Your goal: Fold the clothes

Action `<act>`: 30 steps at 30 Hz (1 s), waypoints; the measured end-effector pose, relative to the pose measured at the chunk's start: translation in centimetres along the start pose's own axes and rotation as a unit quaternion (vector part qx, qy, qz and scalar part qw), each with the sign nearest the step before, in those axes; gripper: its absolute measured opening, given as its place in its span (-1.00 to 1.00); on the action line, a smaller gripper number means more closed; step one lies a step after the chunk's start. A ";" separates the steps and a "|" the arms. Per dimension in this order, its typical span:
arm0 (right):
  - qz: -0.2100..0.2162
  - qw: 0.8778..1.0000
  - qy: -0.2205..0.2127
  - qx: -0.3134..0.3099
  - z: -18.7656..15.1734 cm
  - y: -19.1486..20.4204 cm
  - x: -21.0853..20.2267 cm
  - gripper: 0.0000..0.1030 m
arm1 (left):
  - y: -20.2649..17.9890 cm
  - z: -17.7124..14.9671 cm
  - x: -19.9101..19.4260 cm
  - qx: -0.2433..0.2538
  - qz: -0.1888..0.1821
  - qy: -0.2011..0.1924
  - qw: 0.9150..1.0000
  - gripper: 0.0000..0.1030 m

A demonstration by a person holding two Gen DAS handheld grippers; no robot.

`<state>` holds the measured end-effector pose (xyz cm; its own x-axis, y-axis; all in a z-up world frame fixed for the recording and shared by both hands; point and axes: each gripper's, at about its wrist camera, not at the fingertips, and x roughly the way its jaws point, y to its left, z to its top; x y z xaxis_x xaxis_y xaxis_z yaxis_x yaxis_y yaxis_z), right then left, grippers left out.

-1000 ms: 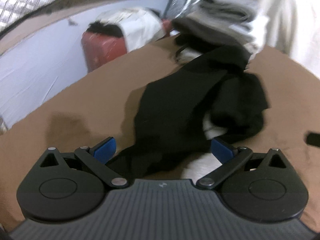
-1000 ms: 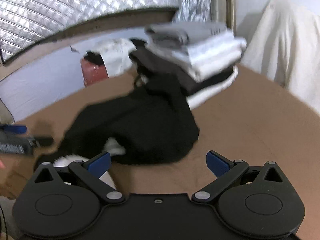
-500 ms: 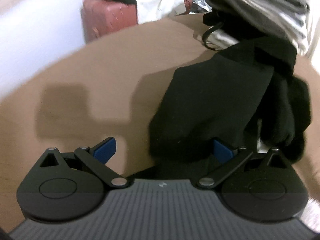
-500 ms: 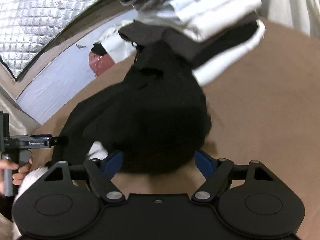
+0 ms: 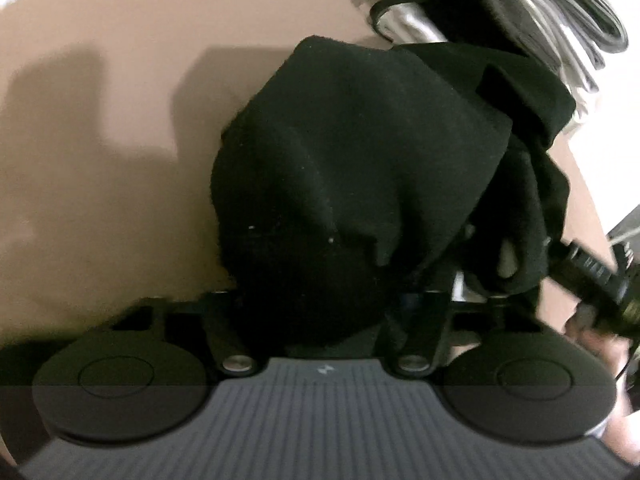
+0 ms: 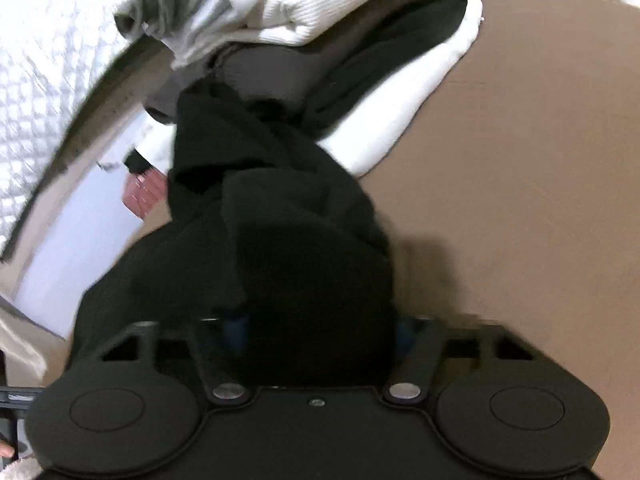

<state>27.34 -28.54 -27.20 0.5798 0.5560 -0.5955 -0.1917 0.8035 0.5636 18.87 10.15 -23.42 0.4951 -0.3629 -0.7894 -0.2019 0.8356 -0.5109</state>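
Both grippers have moved into the black garment point(image 5: 352, 168); the left gripper point(image 5: 320, 304) and right gripper point(image 6: 316, 328) each pinch its cloth beside the folded stack point(image 6: 320, 20).

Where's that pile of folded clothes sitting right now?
The pile of folded clothes sits at the far end of the brown surface, top centre in the right wrist view and top right in the left, just behind the black garment both grippers reach into.
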 end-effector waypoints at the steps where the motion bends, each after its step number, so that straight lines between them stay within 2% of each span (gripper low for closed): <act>1: 0.021 0.999 -0.001 0.028 -0.2 -0.1 -0.3 -0.46 | -0.1 0.1 -0.7 -0.013 -0.011 -0.005 1.000 -0.37; 3: 0.065 0.995 -0.017 0.073 -0.3 0.4 -2.1 -0.50 | -1.0 0.4 -2.0 -0.019 -0.033 -0.022 0.999 -0.48; 5: 0.087 0.993 -0.036 0.076 -0.1 1.8 -4.3 -0.51 | -3.0 0.7 -3.4 0.003 -0.050 -0.041 0.998 -0.52; 8: 0.078 0.995 -0.056 0.019 0.7 5.2 -8.5 -0.53 | -6.6 0.5 -6.1 0.049 -0.057 -0.081 0.994 -0.55; 12: 0.081 0.983 -0.154 -0.058 -0.1 9.3 -16.9 -0.54 | -11.8 -1.0 -10.7 0.133 -0.045 -0.144 0.980 -0.55; 18: 0.018 0.961 -0.232 -0.149 -2.3 13.8 -28.6 -0.54 | -18.3 -3.7 -15.9 0.229 -0.068 -0.192 0.952 -0.57; 20: -0.020 0.946 -0.250 -0.206 -3.8 15.5 -32.0 -0.54 | -20.4 -4.9 -17.9 0.253 -0.081 -0.207 0.942 -0.57; 22: -0.052 0.934 -0.262 -0.236 -5.0 16.7 -34.7 -0.55 | -21.6 -6.0 -19.6 0.261 -0.095 -0.215 0.936 -0.57; 26: -0.102 0.918 -0.289 -0.250 -7.8 17.3 -39.9 -0.55 | -24.6 -8.9 -22.7 0.288 -0.110 -0.233 0.922 -0.57; 30: -0.139 0.911 -0.314 -0.229 -9.2 16.8 -45.7 -0.55 | -27.5 -10.7 -24.9 0.314 -0.136 -0.243 0.908 -0.57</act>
<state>-9.67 -38.50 4.27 0.9674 0.2021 -0.1524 -0.1955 0.9790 0.0571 3.03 -8.26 6.64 0.7996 -0.4942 -0.3412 0.4298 0.8677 -0.2496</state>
